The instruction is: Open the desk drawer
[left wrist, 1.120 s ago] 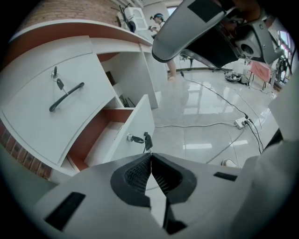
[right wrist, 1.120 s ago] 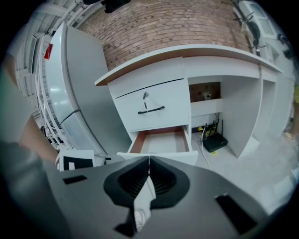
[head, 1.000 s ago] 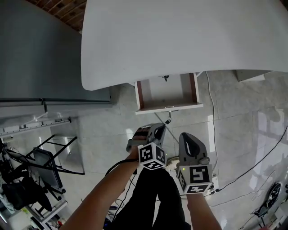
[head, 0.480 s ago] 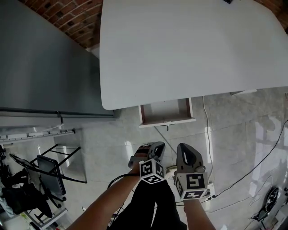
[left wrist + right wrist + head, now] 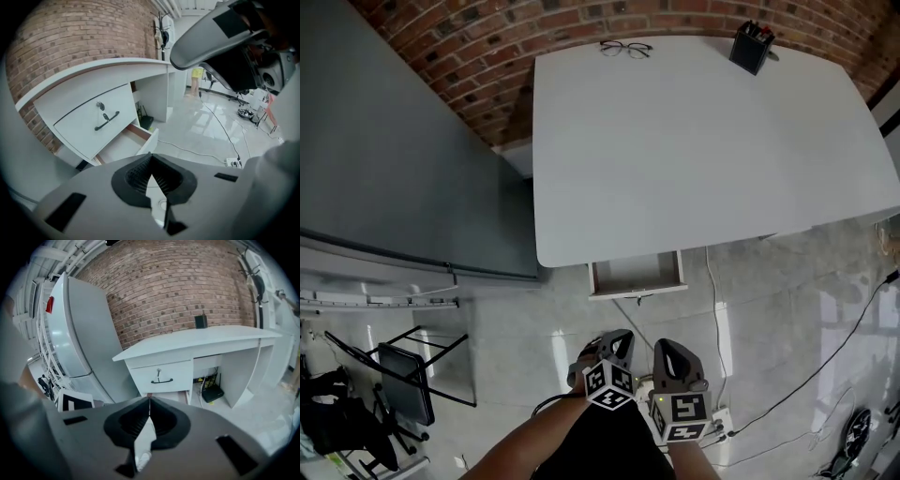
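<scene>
White desk [image 5: 703, 141]: it stands against the brick wall [image 5: 469, 56], well apart from both grippers.
Lower drawer [image 5: 636, 275]: pulled out under the front edge of the tabletop, near its left corner in the head view.
Upper drawer [image 5: 89, 123]: closed, with a dark handle [image 5: 107, 120] and a key [image 5: 100, 106] just above it.
Left gripper [image 5: 151, 169]: jaws pressed together, nothing between them.
Right gripper [image 5: 149, 405]: jaws together too, nothing held; it is just beside the left one.
Step in hand: I judge the opening is done. It is best to keep both grippers away from the drawer front, so nothing pushes it back in.
</scene>
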The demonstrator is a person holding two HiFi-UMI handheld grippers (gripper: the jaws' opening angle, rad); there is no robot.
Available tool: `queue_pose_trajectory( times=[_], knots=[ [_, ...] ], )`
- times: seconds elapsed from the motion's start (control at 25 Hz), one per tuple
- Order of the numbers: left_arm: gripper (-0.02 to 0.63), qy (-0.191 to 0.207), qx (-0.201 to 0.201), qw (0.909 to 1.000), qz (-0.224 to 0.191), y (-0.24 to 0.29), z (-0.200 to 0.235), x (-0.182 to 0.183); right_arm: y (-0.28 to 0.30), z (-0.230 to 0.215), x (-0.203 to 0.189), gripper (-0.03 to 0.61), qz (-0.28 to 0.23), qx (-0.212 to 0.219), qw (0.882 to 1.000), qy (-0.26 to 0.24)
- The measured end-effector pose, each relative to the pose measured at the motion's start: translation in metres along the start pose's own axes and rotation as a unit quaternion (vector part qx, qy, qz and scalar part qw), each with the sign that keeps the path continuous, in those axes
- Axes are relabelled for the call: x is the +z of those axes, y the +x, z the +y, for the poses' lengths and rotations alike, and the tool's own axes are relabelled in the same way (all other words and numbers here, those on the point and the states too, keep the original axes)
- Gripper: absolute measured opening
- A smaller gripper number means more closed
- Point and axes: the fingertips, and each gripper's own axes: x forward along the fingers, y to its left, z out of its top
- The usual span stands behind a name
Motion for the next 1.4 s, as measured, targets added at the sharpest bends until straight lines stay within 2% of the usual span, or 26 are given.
queue_pose_trajectory(
  times=[0.12,0.32,0.48,0.68,0.8,1.28,1.4],
  knots=[
    [0.005,-0.039,0.008,0.9992,0.000,-0.017,0.004,0.005,-0.014,0.005,0.005,0.017,0.005,0.002,1.000,-0.006],
    [0.005,-0.068,0.004,0.9977,0.005,-0.043,-0.003,0.010,-0.036,0.006,0.020,0.017,0.004,0.002,1.000,-0.021],
    [0.005,-0.115,0.000,0.9933,-0.013,-0.057,-0.009,0.019,-0.050,0.003,0.027,0.017,-0.003,0.003,1.000,-0.024],
    [0.005,-0.155,0.010,0.9876,-0.022,-0.087,-0.013,0.033,-0.080,0.003,0.035,0.017,-0.009,-0.005,1.000,-0.015],
    [0.005,-0.166,0.019,0.9857,-0.027,-0.100,-0.010,0.041,-0.094,0.008,0.041,0.017,-0.015,-0.002,1.000,-0.015],
    [0.005,-0.166,0.047,0.9834,-0.055,-0.155,0.000,0.073,-0.136,0.032,0.084,0.017,-0.059,0.016,0.998,-0.031],
    [0.005,-0.180,0.053,0.9799,-0.069,-0.166,0.003,0.081,-0.138,0.035,0.087,0.017,-0.066,0.020,0.997,-0.036]
  ],
)
